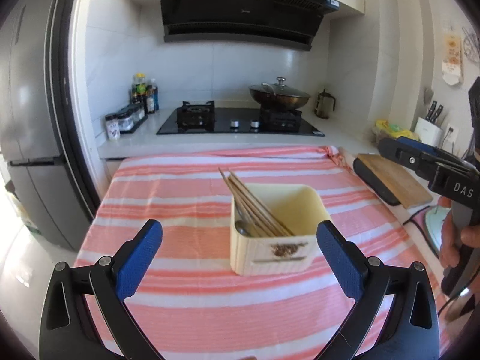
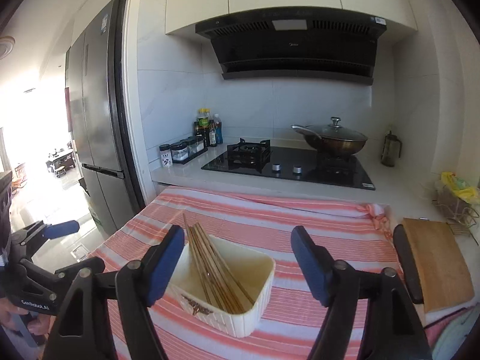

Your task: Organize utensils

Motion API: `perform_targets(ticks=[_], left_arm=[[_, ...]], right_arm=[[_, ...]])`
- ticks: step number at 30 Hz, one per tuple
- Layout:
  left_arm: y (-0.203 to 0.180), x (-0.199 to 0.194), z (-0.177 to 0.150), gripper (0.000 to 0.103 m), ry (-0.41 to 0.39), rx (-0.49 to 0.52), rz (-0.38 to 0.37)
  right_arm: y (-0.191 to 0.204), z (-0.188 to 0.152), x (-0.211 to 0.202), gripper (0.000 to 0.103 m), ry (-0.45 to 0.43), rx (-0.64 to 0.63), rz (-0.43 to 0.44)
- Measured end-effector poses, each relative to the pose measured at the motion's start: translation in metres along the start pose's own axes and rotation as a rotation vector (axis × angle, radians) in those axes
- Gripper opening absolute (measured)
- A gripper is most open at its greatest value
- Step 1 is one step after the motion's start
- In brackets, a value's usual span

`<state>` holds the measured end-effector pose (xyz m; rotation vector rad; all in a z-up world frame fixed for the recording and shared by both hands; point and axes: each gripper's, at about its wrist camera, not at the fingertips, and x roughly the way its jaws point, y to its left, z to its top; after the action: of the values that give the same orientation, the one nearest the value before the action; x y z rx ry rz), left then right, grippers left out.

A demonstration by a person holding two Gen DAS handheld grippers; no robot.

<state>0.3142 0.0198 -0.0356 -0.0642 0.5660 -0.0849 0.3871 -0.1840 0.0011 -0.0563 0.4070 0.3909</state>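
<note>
Blue-padded fingers of the left gripper (image 1: 240,237) stood wide apart with nothing between them, hovering over the pink-and-white striped cloth (image 1: 186,306) just short of the cream utensil holder (image 1: 270,255). Wooden chopsticks (image 1: 255,207) leaned inside that holder, tips sticking out past its far left corner.

Only the left wrist view showed a metal spoon (image 1: 243,228) lying under the chopsticks, a knife block (image 1: 429,129) on the right counter, and a hand (image 1: 462,237) gripping the right tool, lettered "DAS".

The right gripper (image 2: 238,258) was likewise spread open and empty, its left pad in front of the holder's near edge. Its view alone caught the left tool's body, printed "GenRobot.AI", and the bright room beyond the refrigerator (image 2: 96,120). Both views took in the wooden cutting board (image 2: 438,267) and lidded wok (image 2: 333,142) on the gas hob (image 2: 288,165).
</note>
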Motion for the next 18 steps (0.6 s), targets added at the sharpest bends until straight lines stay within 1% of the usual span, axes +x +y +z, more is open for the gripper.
perform_targets(ticks=[2, 4, 5, 7, 10, 12, 14, 18], left_arm=[[-0.007, -0.018, -0.014, 0.103, 0.013, -0.03, 0.014], [-0.013, -0.033, -0.024, 0.103, 0.0, -0.032, 0.048], [-0.017, -0.04, -0.028, 0.103, -0.004, -0.029, 0.064], [-0.024, -0.055, -0.033, 0.103, -0.021, -0.019, 0.083], [-0.03, -0.076, -0.042, 0.103, -0.053, -0.016, 0.129], [-0.037, -0.086, -0.047, 0.103, -0.061, 0.006, 0.197], [-0.043, -0.096, -0.052, 0.103, -0.08, 0.025, 0.241], [-0.044, -0.114, -0.058, 0.103, -0.079, 0.023, 0.218]], right_arm=[[0.006, -0.013, -0.032, 0.092, -0.01, 0.021, -0.032], [0.01, -0.027, -0.06, 0.098, -0.023, 0.039, -0.046], [0.014, -0.036, -0.075, 0.103, -0.031, 0.048, -0.049], [0.018, -0.049, -0.099, 0.103, -0.042, 0.068, -0.065], [0.029, -0.065, -0.125, 0.103, -0.024, 0.065, -0.093], [0.036, -0.072, -0.136, 0.103, -0.009, 0.054, -0.114], [0.043, -0.078, -0.147, 0.103, -0.002, 0.033, -0.13], [0.056, -0.083, -0.163, 0.103, -0.007, 0.015, -0.139]])
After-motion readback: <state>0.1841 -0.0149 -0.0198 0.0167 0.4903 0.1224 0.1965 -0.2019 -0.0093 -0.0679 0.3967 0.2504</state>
